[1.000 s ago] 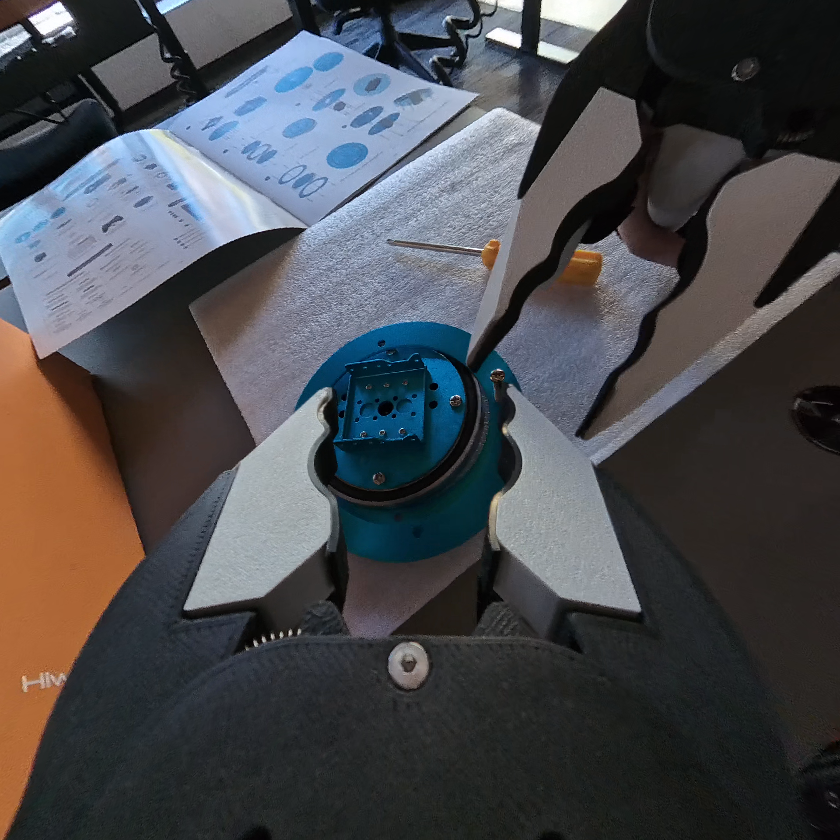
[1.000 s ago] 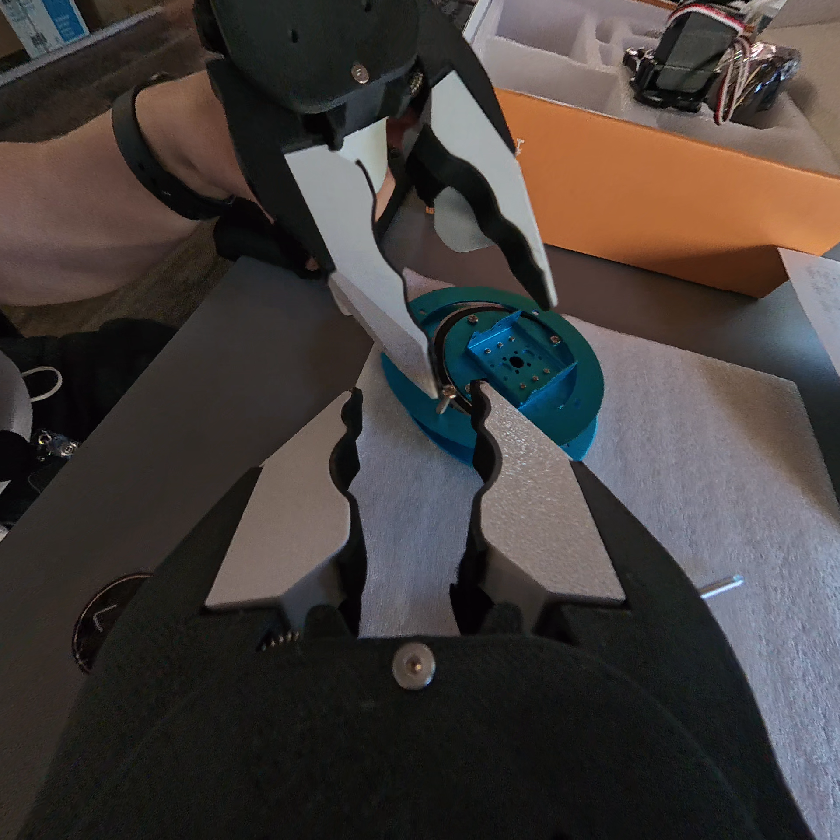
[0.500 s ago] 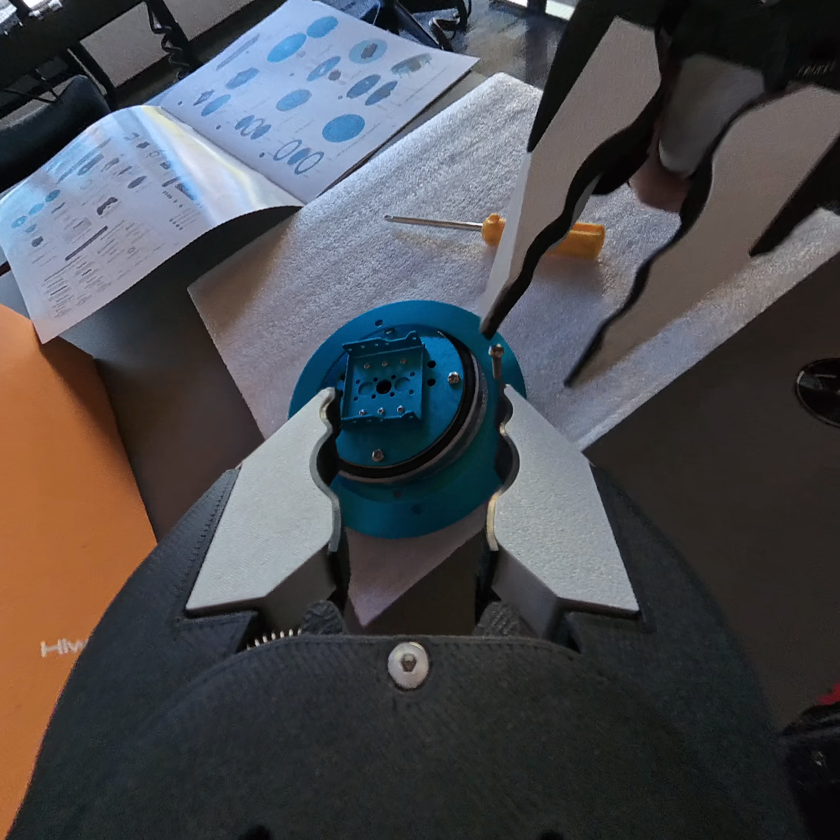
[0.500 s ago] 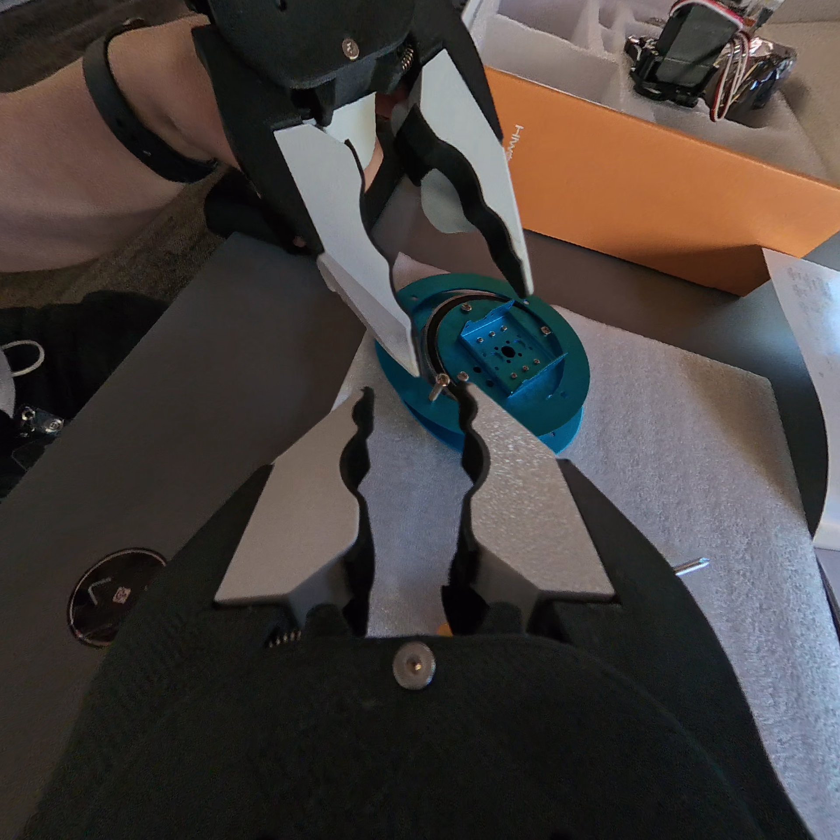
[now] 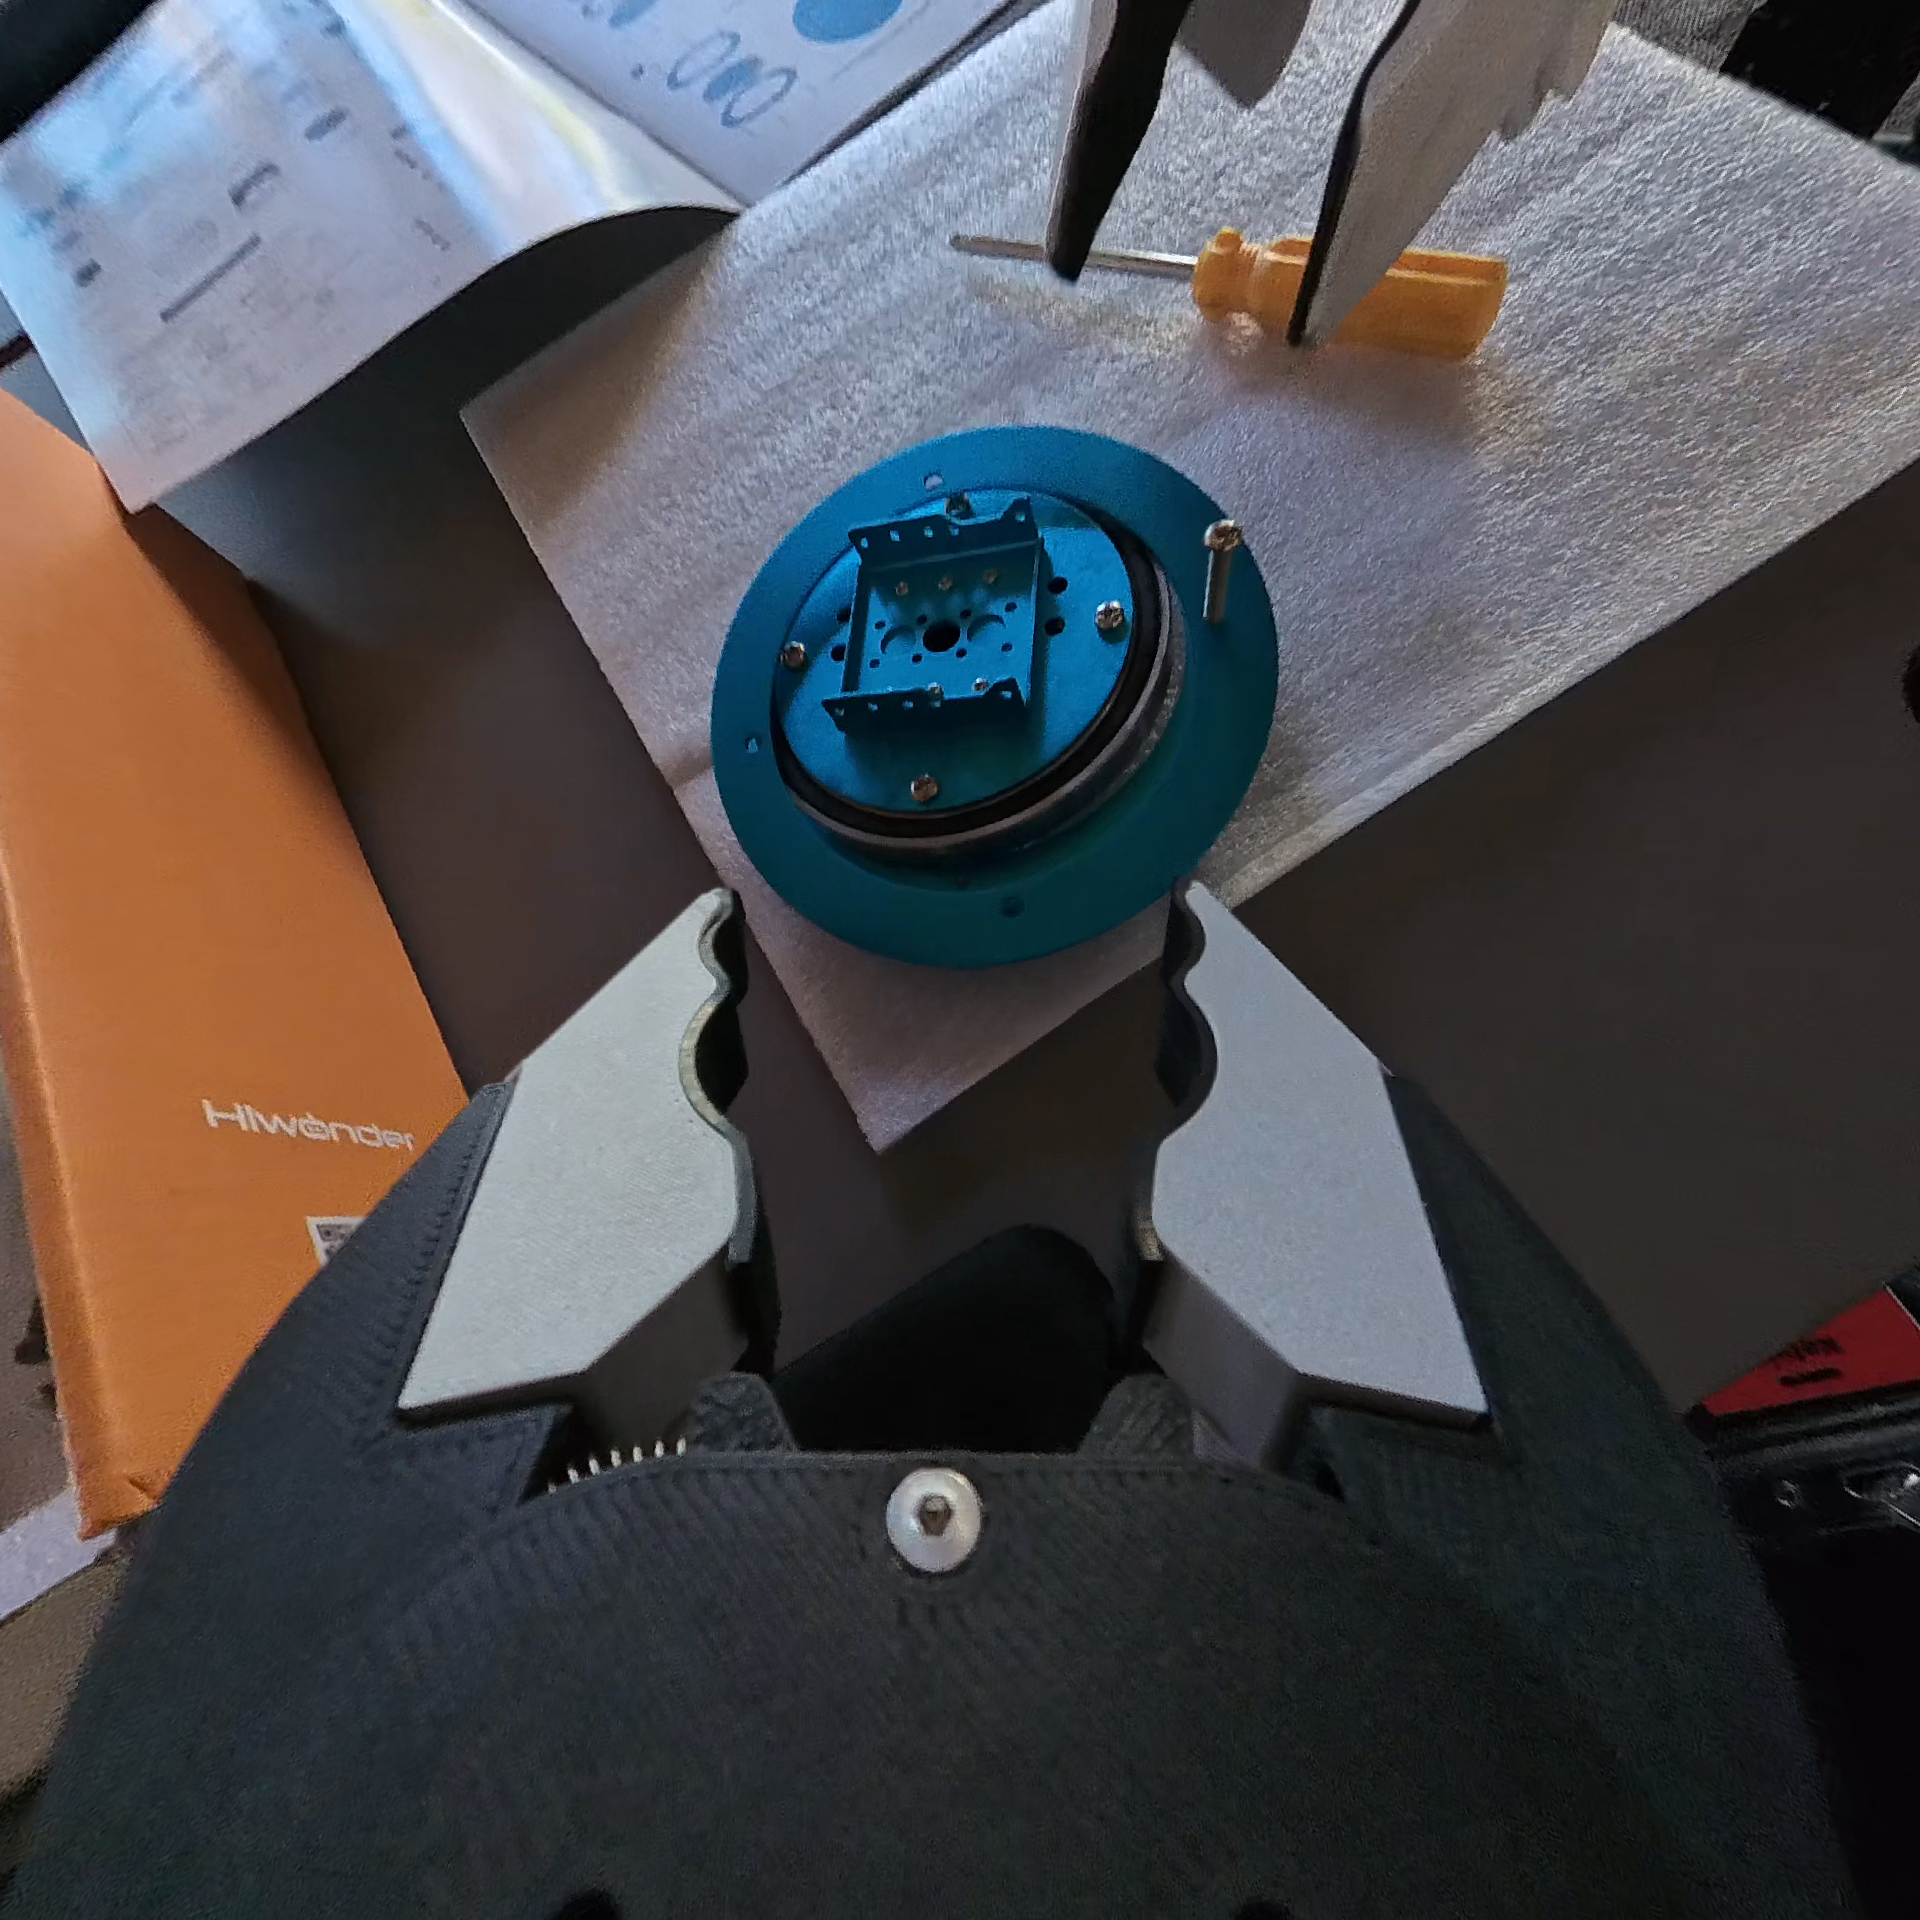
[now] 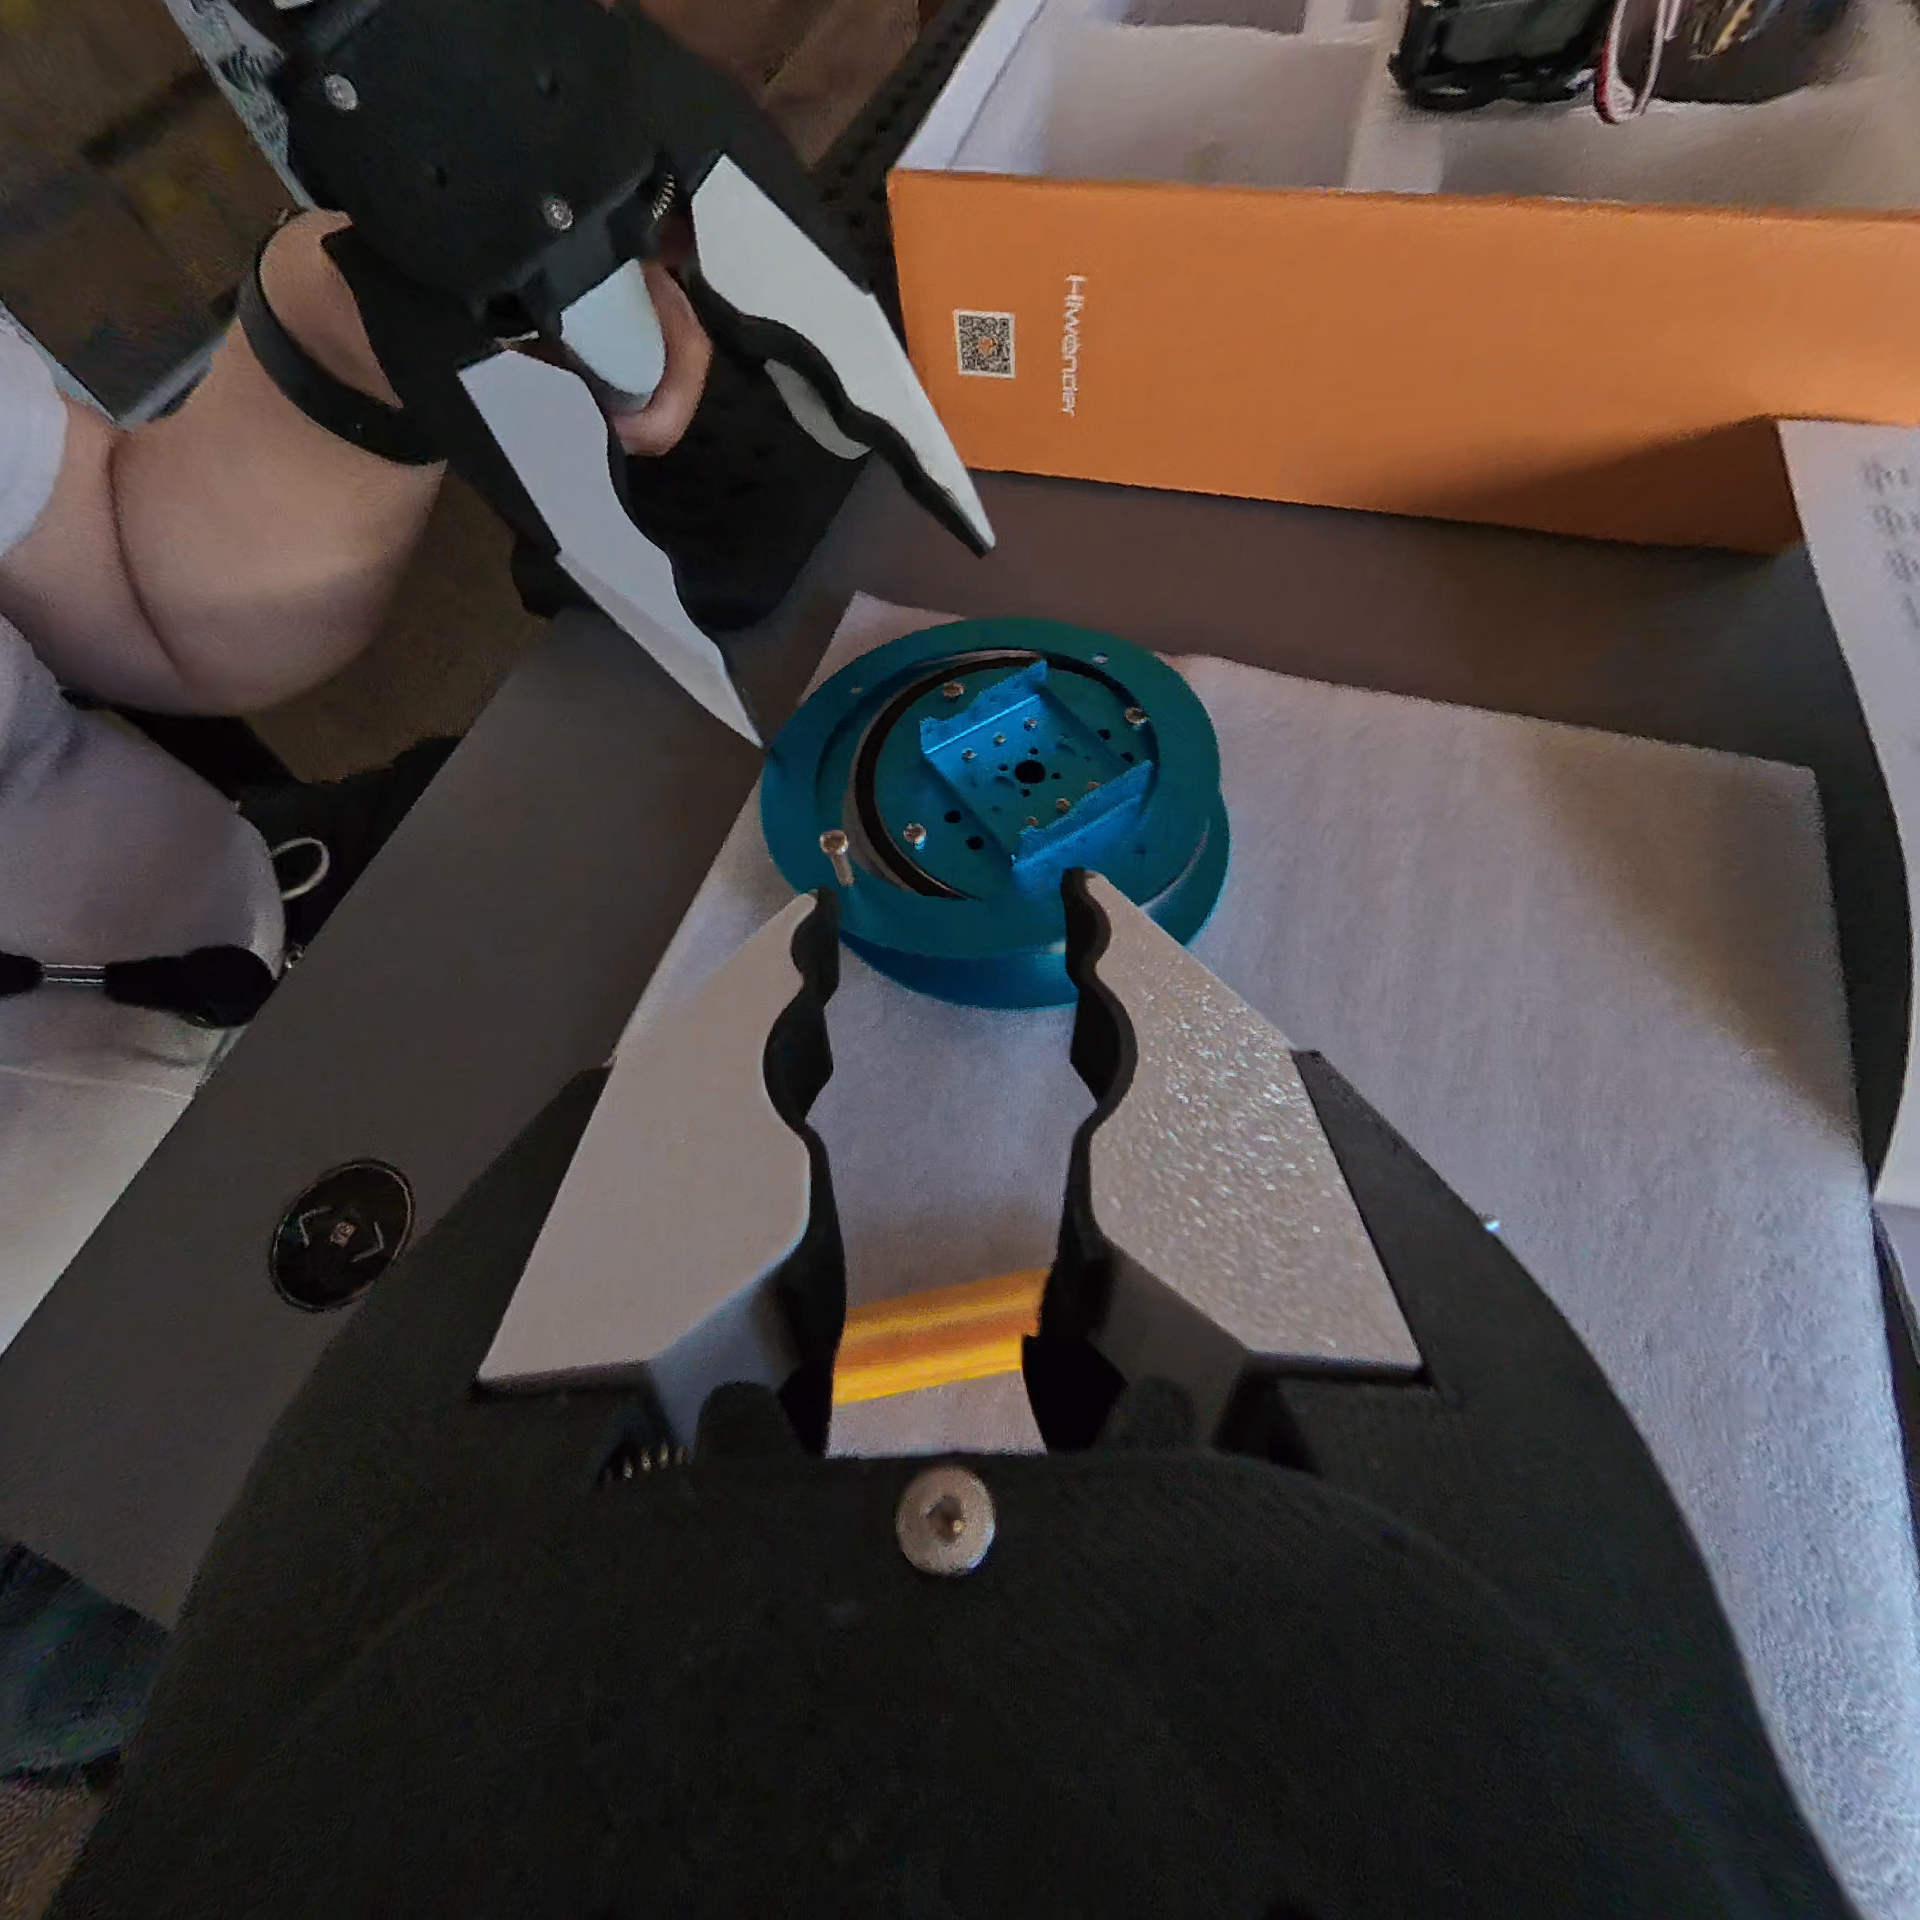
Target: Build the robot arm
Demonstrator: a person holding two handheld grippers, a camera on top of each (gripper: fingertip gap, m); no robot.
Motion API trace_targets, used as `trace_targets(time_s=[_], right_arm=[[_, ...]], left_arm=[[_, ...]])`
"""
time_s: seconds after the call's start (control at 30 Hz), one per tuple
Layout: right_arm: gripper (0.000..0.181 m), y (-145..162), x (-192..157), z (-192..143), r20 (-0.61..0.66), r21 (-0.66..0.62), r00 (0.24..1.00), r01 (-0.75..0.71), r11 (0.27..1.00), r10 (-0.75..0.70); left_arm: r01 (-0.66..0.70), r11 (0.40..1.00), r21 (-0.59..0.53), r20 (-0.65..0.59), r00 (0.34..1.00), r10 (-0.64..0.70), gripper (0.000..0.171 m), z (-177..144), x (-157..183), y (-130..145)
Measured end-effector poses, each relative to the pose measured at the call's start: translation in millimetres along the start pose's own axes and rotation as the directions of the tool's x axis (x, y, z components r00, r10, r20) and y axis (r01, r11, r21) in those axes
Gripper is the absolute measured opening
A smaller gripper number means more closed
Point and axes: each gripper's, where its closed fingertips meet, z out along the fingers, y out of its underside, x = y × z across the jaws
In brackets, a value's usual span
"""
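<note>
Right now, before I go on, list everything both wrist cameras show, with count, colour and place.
Round base assembly: one, blue, on the near corner of the foam sheet; a square bracket sits at its centre.
Long screw: one, silver, upright in the base's flange.
Foam sheet: one, white, on the dark table.
Screwdriver: one, yellow handle, lying on the foam beyond the base.
Box: one, orange with white foam compartments, beside the foam sheet.
Booklet: one, white, open, beyond the box.
Left hand-held gripper: open, empty, just short of the base.
Right hand-held gripper: open, empty, above the screwdriver.
</note>
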Motion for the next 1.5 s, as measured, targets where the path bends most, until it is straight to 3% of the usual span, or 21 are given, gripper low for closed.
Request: trace_targets(time_s=[0.3, 0.47, 0.8, 1.03, 1.23, 1.4, 1.5], right_arm=[[0.063, 21, -2, 14, 0.034, -0.18, 0.986, 0.167, 0.969, -0.164], [0.071, 33, 10, 21, 0.043, -0.254, 0.988, 0.155, 0.955, -0.149], [0.069, 38, 9, 16, 0.048, -0.287, 0.99, 0.144, 0.947, -0.136], [0.074, 37, 15, 16, 0.047, -0.291, 0.989, 0.147, 0.945, -0.139], [0.079, 29, 12, 12, 0.133, -0.262, 0.98, 0.177, 0.949, -0.147], [0.077, -3, 19, 8, 0.25, -0.11, 0.963, 0.129, 0.986, -0.098], [0.097, -9, 18, 11, 0.356, -0.072, 0.929, 0.134, 0.988, -0.1]], left_arm=[[0.026, 0.997, -0.066, -0.018, 0.999, -0.027, 0.071, 4, 3, 11], [0.047, 0.998, -0.03, -0.001, 0.999, -0.047, 0.064, 3, -3, 7], [0.087, 0.996, -0.026, 0.011, 0.996, -0.087, 0.059, 3, -10, 7], [0.04, 0.997, -0.072, -0.019, 0.999, -0.042, 0.063, 6, -3, 13], [0.124, 0.992, -0.029, -0.098, 0.987, -0.126, 0.062, 0, -2, 9], [0.248, 0.969, 0.011, -0.185, 0.952, -0.242, 0.059, -4, -11, 0], [0.319, 0.947, 0.04, -0.241, 0.923, -0.301, 0.06, -6, -21, -9]])
